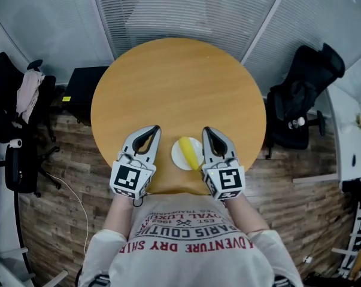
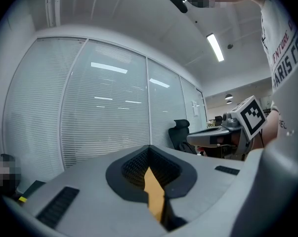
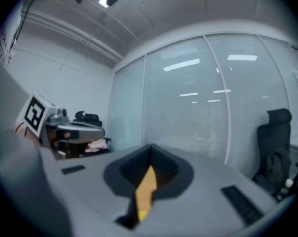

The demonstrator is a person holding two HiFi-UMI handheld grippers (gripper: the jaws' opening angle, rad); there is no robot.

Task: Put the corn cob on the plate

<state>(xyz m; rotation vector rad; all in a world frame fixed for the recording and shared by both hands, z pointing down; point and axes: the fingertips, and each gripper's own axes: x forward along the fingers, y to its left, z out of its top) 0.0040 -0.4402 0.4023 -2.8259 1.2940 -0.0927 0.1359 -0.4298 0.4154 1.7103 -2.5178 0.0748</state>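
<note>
**Operator:** What have I got in my hands right now?

**Spotter:** Nothing. Your left gripper (image 1: 150, 131) has its jaws brought together, tips meeting. All you see through the gap behind the tips is a sliver of the brown table (image 1: 174, 82). Your right gripper (image 1: 208, 133) is the same: jaws pressed together with no thing between the pads. In its own view there's a bit of yellow low in the gap, which I take to be the cob lying beyond the jaws, not in them.

**Operator:** So where is the corn?

**Spotter:** The corn cob (image 1: 191, 153) lies on the white plate (image 1: 178, 155), near the table edge closest to you. The plate sits between your two grippers, and the cob lies slanted across the plate's right half. The cob's near end reaches the rim just beside your right gripper. From the head view I can't tell whether that end hangs slightly over the rim.

**Operator:** Is anything left to do?

**Spotter:** By my reading, no. The cob rests on the plate, neither gripper touches it, and both point out over the table on either side of the plate. I judge the task complete. At most, check that the cob sits steady, since it lies off-centre, toward the right-hand rim.
</note>
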